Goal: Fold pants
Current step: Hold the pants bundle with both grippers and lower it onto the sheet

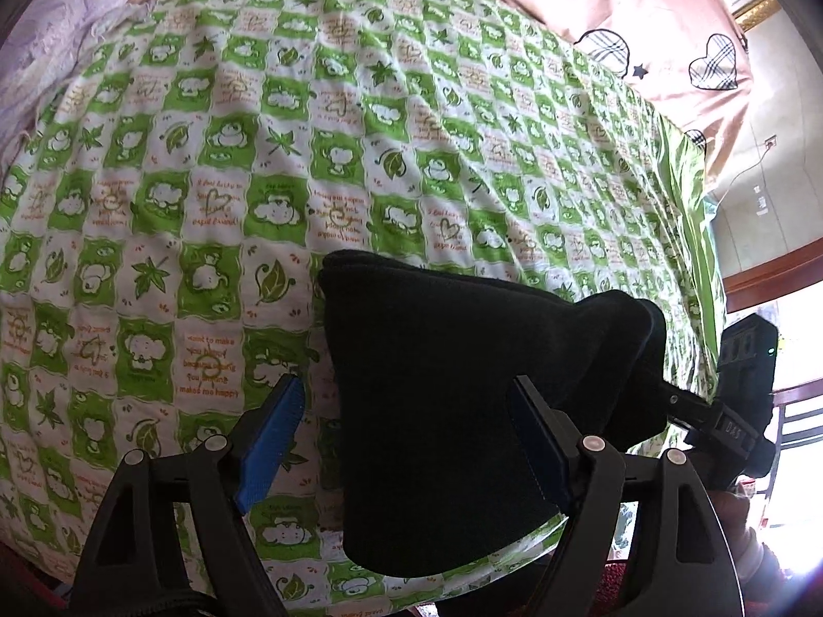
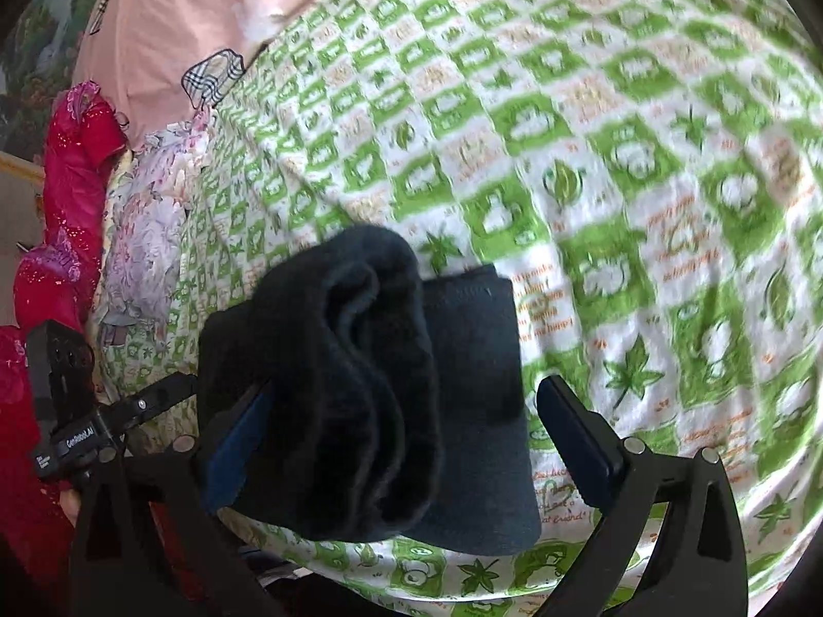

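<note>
The black pants [image 1: 437, 401] lie folded in a thick bundle on the green and white checked bedsheet [image 1: 308, 128] near the bed's front edge. My left gripper [image 1: 406, 442] is open, its jaws spread on either side of the bundle's near part. In the right wrist view the pants [image 2: 380, 385] show as stacked dark layers with a rolled upper fold. My right gripper [image 2: 406, 442] is open too, its fingers wide apart around the bundle. The right gripper also shows in the left wrist view [image 1: 730, 411], at the bundle's right end.
A pink quilt with heart prints [image 1: 643, 15] lies at the far side of the bed. A floral cover [image 2: 149, 236] and a red garment [image 2: 67, 216] lie at the bed's left side. A wall and wooden frame [image 1: 771, 267] stand to the right.
</note>
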`<state>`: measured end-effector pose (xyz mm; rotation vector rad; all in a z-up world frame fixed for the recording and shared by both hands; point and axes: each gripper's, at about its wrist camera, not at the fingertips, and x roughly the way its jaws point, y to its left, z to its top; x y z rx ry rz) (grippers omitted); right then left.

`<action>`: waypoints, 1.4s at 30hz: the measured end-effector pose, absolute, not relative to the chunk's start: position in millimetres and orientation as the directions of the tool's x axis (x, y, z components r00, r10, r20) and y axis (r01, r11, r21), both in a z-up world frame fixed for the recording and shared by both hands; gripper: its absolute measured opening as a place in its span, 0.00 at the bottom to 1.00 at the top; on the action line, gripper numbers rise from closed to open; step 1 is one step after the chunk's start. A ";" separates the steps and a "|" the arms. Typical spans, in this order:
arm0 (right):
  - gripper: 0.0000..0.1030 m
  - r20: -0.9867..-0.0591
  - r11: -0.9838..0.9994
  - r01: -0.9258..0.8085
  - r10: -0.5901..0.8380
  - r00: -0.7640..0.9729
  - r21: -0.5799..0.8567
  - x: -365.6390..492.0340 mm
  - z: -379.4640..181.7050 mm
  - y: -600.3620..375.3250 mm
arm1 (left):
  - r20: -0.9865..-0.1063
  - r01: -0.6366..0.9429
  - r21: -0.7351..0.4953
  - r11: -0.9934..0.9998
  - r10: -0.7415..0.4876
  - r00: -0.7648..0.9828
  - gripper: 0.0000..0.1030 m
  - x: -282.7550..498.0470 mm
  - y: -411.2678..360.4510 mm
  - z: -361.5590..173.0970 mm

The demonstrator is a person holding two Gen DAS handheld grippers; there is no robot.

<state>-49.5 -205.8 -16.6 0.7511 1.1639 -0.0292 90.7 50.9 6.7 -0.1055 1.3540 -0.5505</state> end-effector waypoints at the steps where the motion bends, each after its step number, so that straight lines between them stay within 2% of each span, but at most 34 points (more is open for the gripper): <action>1: 0.96 -0.833 0.763 0.381 0.361 0.419 0.523 -51.4 -20.1 -205.9 | -0.896 0.313 -0.382 0.870 -0.431 0.104 0.79 90.6 50.3 4.0; 2: 0.95 -0.834 0.767 0.375 0.361 0.417 0.520 -53.8 -23.1 -206.6 | -0.899 0.311 -0.380 0.871 -0.427 0.099 0.79 90.0 49.8 1.6; 6: 0.76 -0.803 0.746 0.346 0.412 0.431 0.569 -63.9 -33.4 -217.4 | -0.904 0.308 -0.377 0.874 -0.420 0.084 0.79 86.2 48.6 -6.4; 8: 0.72 -0.790 0.738 0.334 0.429 0.438 0.586 -65.8 -35.7 -219.9 | -0.907 0.307 -0.374 0.875 -0.414 0.076 0.80 84.4 47.9 -11.3; 17: 0.70 -0.773 0.732 0.309 0.454 0.444 0.608 -72.6 -39.7 -223.4 | -0.891 0.248 -0.427 0.869 -0.451 0.046 0.82 84.9 52.1 -28.7; 29: 0.71 -0.755 0.700 0.323 0.480 0.447 0.637 -63.2 -44.6 -217.9 | -0.900 0.257 -0.401 0.879 -0.430 0.068 0.88 88.0 45.6 -47.2; 32: 0.71 -0.761 0.717 0.310 0.468 0.450 0.624 -62.8 -43.0 -214.2 | -0.899 0.283 -0.397 0.873 -0.432 0.071 0.79 87.2 41.3 -46.2; 34: 0.71 -0.762 0.724 0.304 0.462 0.453 0.619 -62.6 -42.8 -213.5 | -0.895 0.302 -0.404 0.864 -0.441 0.066 0.64 86.6 38.1 -43.4; 37: 0.69 -0.767 0.735 0.297 0.453 0.455 0.610 -60.9 -42.2 -211.9 | -0.905 0.337 -0.368 0.867 -0.417 0.082 0.57 83.2 30.0 -36.8; 42: 0.59 -0.771 0.764 0.255 0.446 0.454 0.593 -57.7 -35.2 -207.5 | -0.921 0.393 -0.297 0.870 -0.370 0.123 0.46 75.6 19.4 -26.0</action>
